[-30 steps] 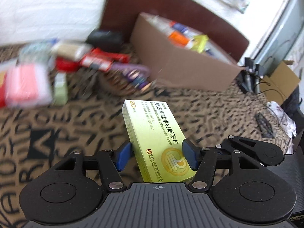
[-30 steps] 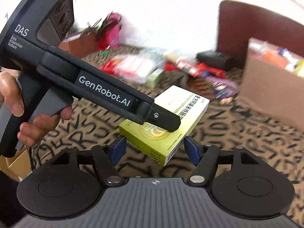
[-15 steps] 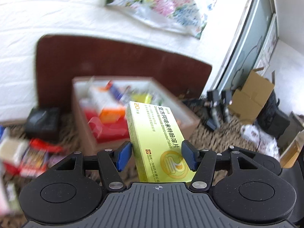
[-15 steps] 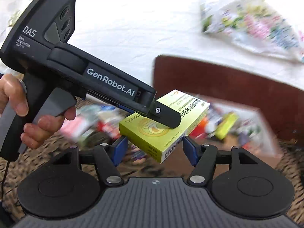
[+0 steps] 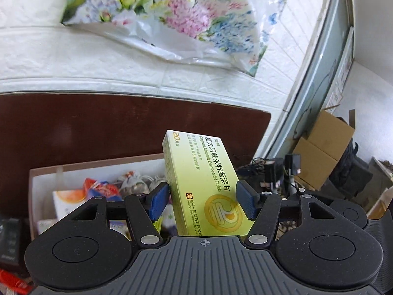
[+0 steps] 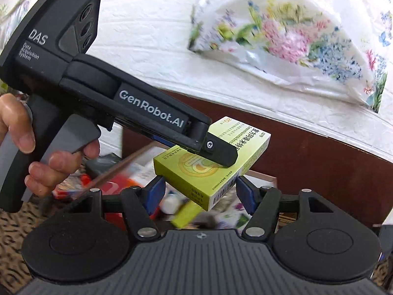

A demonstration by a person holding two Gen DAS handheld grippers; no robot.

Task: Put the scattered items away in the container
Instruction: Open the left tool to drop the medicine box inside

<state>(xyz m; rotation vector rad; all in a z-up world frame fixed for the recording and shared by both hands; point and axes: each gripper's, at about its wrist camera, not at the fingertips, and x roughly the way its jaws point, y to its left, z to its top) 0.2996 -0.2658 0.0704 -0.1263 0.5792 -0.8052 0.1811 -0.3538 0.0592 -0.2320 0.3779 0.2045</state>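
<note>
My left gripper [image 5: 202, 200] is shut on a yellow-green medicine box [image 5: 206, 186], held in the air above the open cardboard box [image 5: 44, 172]. The cardboard box holds several packets and cartons. In the right wrist view the left gripper's body [image 6: 152, 120] reaches in from the left, its finger clamped on the same medicine box [image 6: 213, 162]. My right gripper [image 6: 200, 194] is open just below and in front of that box, its blue pads beside it without touching.
A dark brown board [image 5: 98, 127] stands behind the cardboard box against a white wall. A floral plastic bag [image 5: 172, 17] hangs above. Cables and brown cartons [image 5: 319, 152] lie at the right. Patterned cloth [image 6: 14, 221] covers the surface.
Both grippers have moved toward and over the cardboard box with the medicine box still held by the left one. The scattered items have dropped out of view to the left.
</note>
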